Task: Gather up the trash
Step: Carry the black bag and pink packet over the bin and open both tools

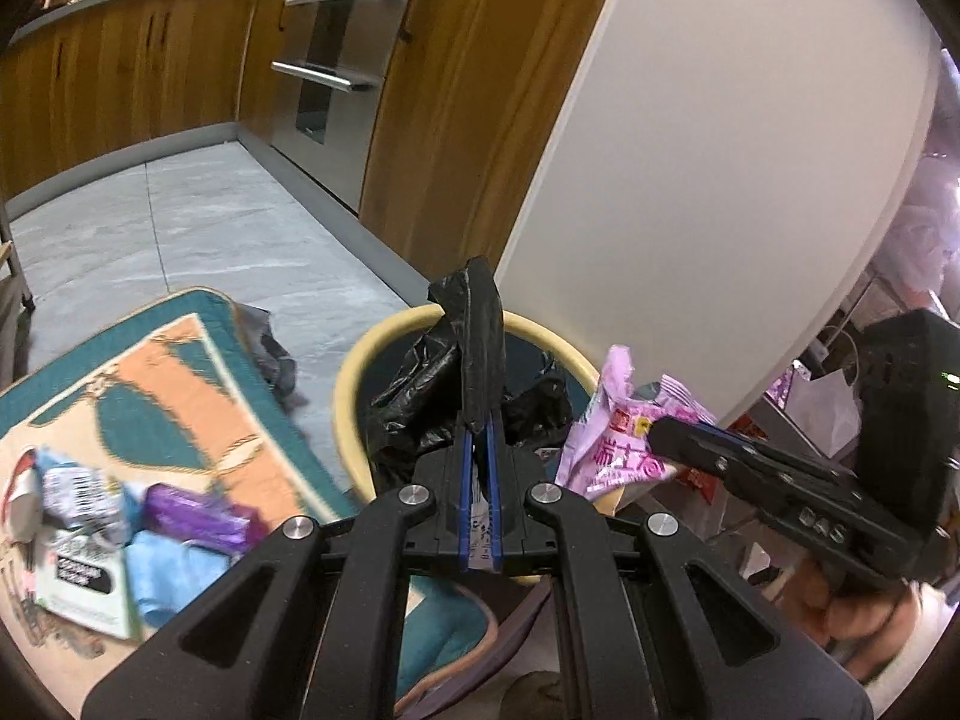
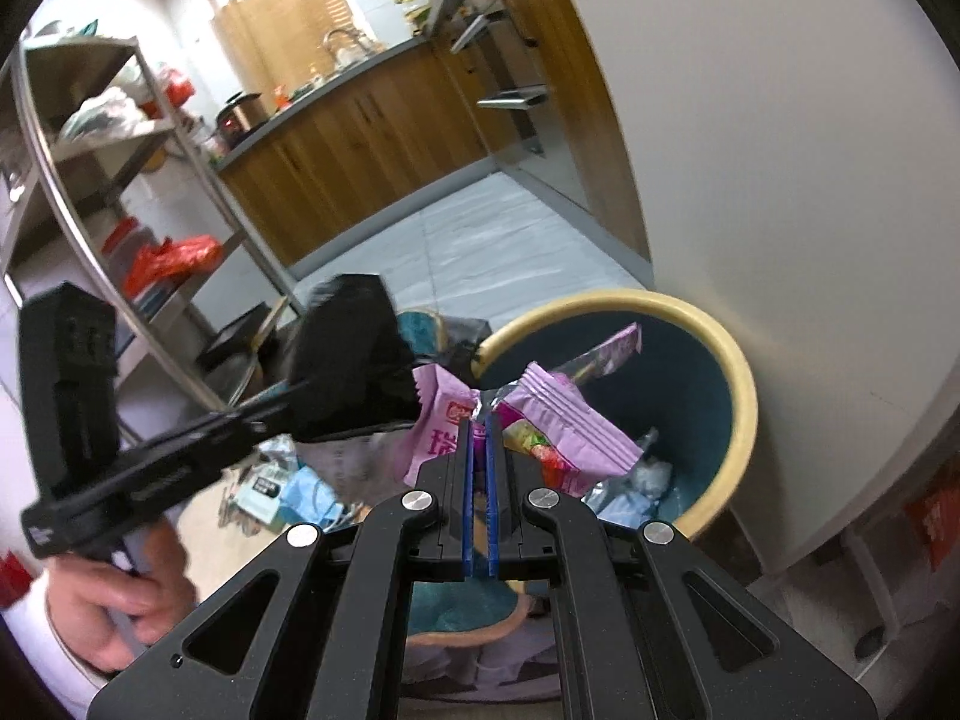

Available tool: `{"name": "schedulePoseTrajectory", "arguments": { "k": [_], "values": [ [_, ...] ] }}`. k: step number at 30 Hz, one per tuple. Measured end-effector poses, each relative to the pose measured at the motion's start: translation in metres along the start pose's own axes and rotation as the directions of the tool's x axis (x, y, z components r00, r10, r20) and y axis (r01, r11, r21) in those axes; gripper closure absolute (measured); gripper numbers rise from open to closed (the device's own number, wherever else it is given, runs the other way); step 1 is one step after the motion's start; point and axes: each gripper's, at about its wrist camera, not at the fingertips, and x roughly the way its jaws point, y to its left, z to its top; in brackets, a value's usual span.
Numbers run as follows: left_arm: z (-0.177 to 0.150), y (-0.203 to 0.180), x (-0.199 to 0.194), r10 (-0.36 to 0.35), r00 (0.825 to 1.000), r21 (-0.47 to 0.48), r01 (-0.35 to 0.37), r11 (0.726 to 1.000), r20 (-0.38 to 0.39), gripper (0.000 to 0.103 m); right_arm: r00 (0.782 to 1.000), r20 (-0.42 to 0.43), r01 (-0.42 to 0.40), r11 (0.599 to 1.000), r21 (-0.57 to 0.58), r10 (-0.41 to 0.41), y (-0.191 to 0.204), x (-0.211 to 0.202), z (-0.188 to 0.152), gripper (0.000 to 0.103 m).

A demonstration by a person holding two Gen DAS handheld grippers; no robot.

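The left gripper (image 1: 479,429) is clamped on a black plastic bag (image 1: 480,336) over the yellow-rimmed bin (image 2: 741,384). The right gripper (image 2: 479,420) pinches a pink wrapper (image 2: 576,426) printed with red Chinese characters, too partial to read.

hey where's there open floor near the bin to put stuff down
Bare grey tile floor runs between the rug and the wooden cabinets, beyond the bin. Crowded: the rug's near corner, with a trash pile, and the bin mouth, where the left gripper holds black plastic and the right gripper a pink wrapper.
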Motion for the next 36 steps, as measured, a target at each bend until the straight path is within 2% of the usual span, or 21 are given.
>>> {"name": "schedulePoseTrajectory", "arguments": {
  "k": [6,11,13,16,22,24,27,33,36],
  "values": [
    [0.004,-0.008,0.035,0.001,0.999,-0.014,-0.002,1.0,-0.033,0.099,1.0,0.008,0.009,0.999,0.051,-0.009,-0.012,0.003,0.001,0.099],
    [0.0,-0.001,0.06,0.005,0.998,-0.059,-0.009,0.998,-0.059,0.099,1.0,0.014,0.005,0.996,0.094,-0.007,-0.022,0.004,0.001,0.099],
    [-0.002,0.004,0.07,0.028,0.996,-0.071,-0.034,0.997,-0.083,0.099,1.0,0.014,0.006,0.995,0.101,-0.008,-0.024,0.005,0.001,0.099],
    [-0.006,0.013,0.076,0.004,0.995,-0.106,-0.015,0.994,-0.103,0.099,1.0,0.001,0.008,0.993,0.116,-0.009,-0.027,0.013,0.001,0.099],
    [-0.005,0.025,0.062,0.008,0.996,-0.114,-0.018,0.993,-0.093,0.093,1.0,-0.023,-0.001,0.991,0.134,0.005,-0.029,0.027,0.003,0.099],
    [-0.006,0.03,0.059,-0.003,0.996,-0.122,-0.008,0.993,-0.091,0.083,0.999,-0.035,0.0,0.991,0.132,0.004,-0.026,0.03,0.001,0.099],
    [-0.007,0.035,0.059,0.001,0.995,-0.125,-0.013,0.992,-0.098,0.073,0.999,-0.043,0.0,0.992,0.13,0.006,-0.025,0.032,0.0,0.099],
    [-0.012,0.044,0.05,0.005,0.996,-0.139,-0.018,0.99,-0.093,0.073,0.998,-0.068,0.011,0.99,0.14,-0.001,-0.031,0.038,-0.002,0.099],
    [-0.014,0.05,0.035,0.029,0.996,-0.126,-0.039,0.991,-0.087,0.07,0.997,-0.082,0.016,0.989,0.146,-0.004,-0.031,0.044,-0.002,0.099]
  ]
}}
